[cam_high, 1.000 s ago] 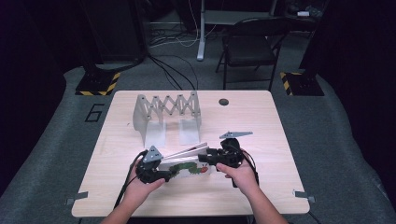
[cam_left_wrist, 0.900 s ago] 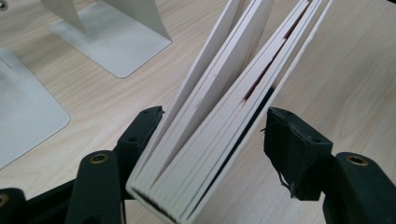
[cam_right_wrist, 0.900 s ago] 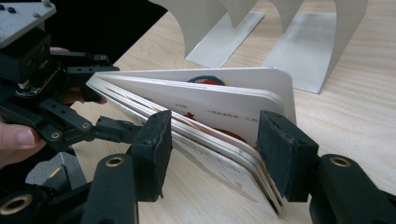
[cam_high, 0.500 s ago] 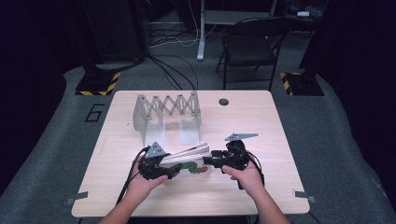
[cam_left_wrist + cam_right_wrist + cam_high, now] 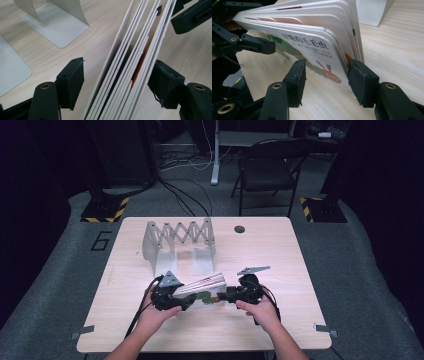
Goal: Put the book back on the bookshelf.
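Left gripper (image 5: 186, 301) at 7 o'clock, jaws just widening, 1 pad off the board book (image 5: 204, 293), right gripper (image 5: 223, 296) closing around its corner, cover lettered in Chinese, folding rack (image 5: 179, 236) at 12 o'clock.

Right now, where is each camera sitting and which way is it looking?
High view: above the person's side of the table, looking forward and down; forearms, both hands show.
Left gripper view: on the left gripper, along its jaws at the board book edge-on.
Right gripper view: on the right gripper, facing the book's caterpillar cover.
Shared: the book, the metal bookend.
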Available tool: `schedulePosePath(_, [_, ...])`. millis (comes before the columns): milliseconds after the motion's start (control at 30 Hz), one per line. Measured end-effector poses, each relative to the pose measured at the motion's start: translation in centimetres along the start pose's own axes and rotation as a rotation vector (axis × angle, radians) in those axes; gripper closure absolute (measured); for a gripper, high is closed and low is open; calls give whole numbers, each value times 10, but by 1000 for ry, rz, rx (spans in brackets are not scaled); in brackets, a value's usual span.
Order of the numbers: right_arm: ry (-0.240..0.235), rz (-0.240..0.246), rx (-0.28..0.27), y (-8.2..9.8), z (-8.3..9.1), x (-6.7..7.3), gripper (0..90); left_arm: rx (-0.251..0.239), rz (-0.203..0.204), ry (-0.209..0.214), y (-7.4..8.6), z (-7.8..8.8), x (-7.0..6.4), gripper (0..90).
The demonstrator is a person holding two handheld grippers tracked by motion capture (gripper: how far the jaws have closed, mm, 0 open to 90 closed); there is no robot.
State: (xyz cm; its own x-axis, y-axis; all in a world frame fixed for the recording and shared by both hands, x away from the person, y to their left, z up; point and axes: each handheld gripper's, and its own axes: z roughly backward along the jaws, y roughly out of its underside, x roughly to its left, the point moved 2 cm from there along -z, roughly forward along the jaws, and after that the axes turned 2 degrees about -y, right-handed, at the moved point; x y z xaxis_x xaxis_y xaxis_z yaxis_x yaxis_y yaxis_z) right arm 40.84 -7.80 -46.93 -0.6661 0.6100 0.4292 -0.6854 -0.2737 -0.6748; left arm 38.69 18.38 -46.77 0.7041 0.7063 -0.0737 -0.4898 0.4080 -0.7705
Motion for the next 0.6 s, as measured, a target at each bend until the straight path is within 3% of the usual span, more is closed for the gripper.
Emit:
schedulePosePath(200, [12, -25, 11, 4, -10, -8, 510, 3, 13, 14, 1, 0, -2, 344])
schedulePosePath(300, [34, -41, 28, 5, -17, -10, 509, 3, -38, -11, 0, 2, -4, 384])
schedulePosePath(600, [57, -23, 34, 4, -28, -15, 505, -22, -51, -8, -2, 3, -7, 457])
